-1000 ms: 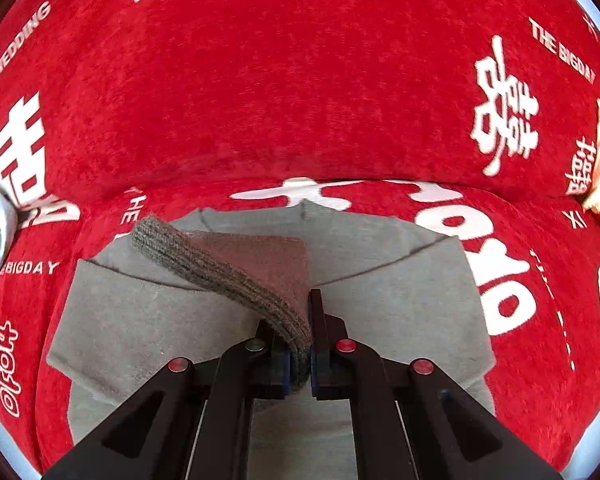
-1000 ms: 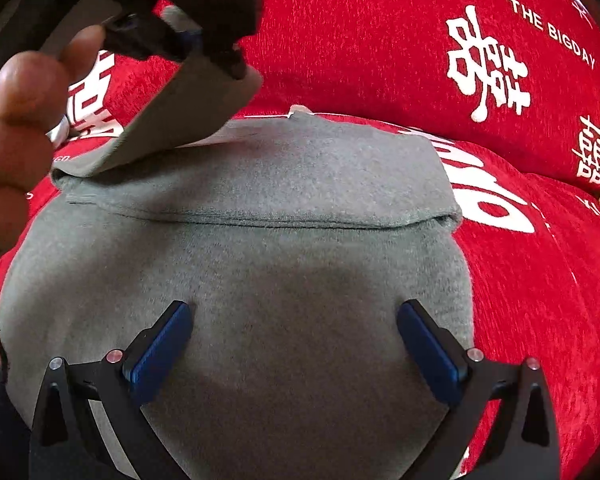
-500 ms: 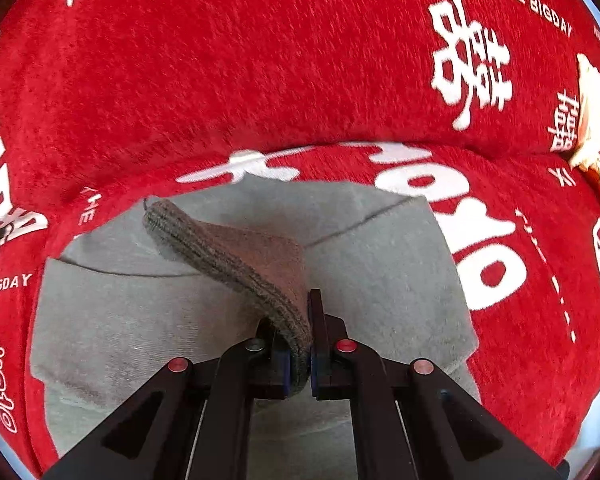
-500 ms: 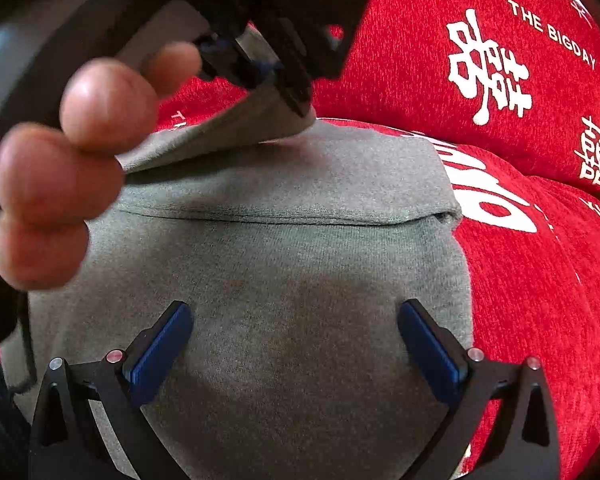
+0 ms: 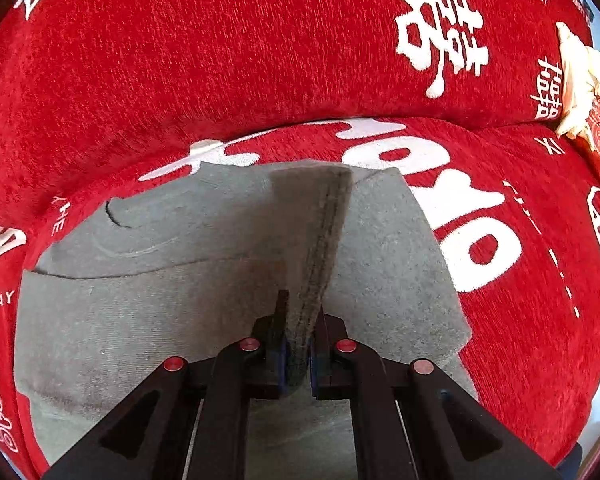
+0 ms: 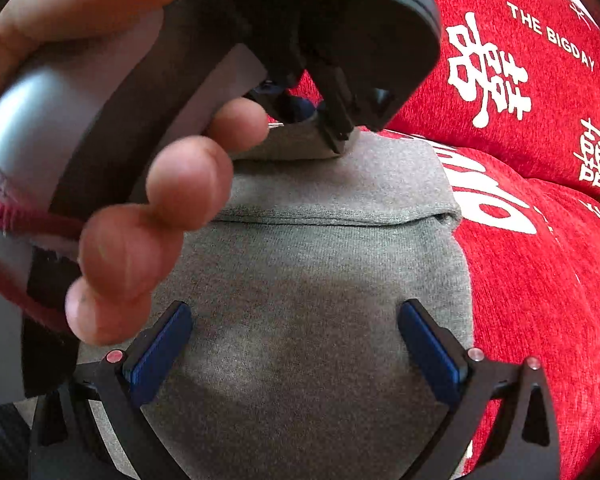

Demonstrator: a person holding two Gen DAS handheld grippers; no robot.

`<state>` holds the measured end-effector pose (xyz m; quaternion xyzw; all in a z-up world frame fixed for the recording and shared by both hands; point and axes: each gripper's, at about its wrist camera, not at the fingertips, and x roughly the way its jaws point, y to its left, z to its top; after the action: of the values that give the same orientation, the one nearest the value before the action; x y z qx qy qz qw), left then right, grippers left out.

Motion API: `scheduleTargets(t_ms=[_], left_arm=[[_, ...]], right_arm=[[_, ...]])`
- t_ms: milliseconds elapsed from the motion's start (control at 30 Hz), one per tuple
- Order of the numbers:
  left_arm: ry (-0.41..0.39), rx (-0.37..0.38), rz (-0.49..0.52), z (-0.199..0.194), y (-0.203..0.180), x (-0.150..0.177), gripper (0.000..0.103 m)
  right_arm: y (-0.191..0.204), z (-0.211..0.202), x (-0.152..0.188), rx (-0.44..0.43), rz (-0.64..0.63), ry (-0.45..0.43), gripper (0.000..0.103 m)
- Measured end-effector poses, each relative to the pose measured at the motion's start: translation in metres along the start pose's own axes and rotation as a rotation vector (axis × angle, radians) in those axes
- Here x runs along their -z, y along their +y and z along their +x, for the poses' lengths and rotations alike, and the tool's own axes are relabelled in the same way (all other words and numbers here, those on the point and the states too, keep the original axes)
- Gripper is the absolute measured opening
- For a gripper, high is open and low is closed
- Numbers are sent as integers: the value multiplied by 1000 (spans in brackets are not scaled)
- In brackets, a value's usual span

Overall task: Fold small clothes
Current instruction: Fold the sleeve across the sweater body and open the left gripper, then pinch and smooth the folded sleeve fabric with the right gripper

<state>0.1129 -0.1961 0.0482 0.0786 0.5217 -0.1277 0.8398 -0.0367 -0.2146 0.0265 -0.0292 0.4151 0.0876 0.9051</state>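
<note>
Grey garment (image 5: pixel 188 312) flat on red sofa cover (image 5: pixel 220 64); ribbed cuff (image 5: pixel 320 256) pinched in left tongs (image 5: pixel 298 354) for folding inward; right tongs (image 6: pixel 296 344) spread wide, empty, above.

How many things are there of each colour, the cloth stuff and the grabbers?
Grey: 1, the garment
Red: 1, the sofa cover
Cream: 1, the cloth at the far right
Black: 2, the left gripper, shut on the garment's cuff, and the right gripper, open above the garment
Total: 5
</note>
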Motion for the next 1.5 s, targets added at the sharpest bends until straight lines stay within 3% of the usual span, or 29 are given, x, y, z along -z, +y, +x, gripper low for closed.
scheduleTargets(t_ms=[433,500,533,567,700,967,1200,1267,1333,1400,1500], left_arm=[[69,108,-19,17,9,6,8],[77,174,-33,19,12,6,38],[81,222,-42,19,12,6,65],[75,240,-44,18,11,7,71],[47,171,37,15,-6,10,71],[2,212,25,-10,14,8,71],[-72,233,-54,-42,75,13,71],[-76,219,-81,-39,88,17,71],[-75,176,-107,-35,102,25,71],[-79,123,-132,-32,115,34,71],[-83,69,-189,-27,144,50,71]], right_arm=[[0,1,1,-3,3,-5,103],[0,1,0,-4,4,-6,103],[-1,1,0,-4,4,-6,103],[-1,1,0,-5,4,-7,103],[-4,2,-1,-8,6,-9,103],[-9,-1,0,-20,14,-8,103],[-69,-29,-25,-126,257,-105,103],[-83,-19,-43,-175,286,-88,100],[-91,-5,-59,-224,298,-64,84],[-96,6,-71,-267,326,-37,77],[-104,21,-86,-249,359,-19,77]])
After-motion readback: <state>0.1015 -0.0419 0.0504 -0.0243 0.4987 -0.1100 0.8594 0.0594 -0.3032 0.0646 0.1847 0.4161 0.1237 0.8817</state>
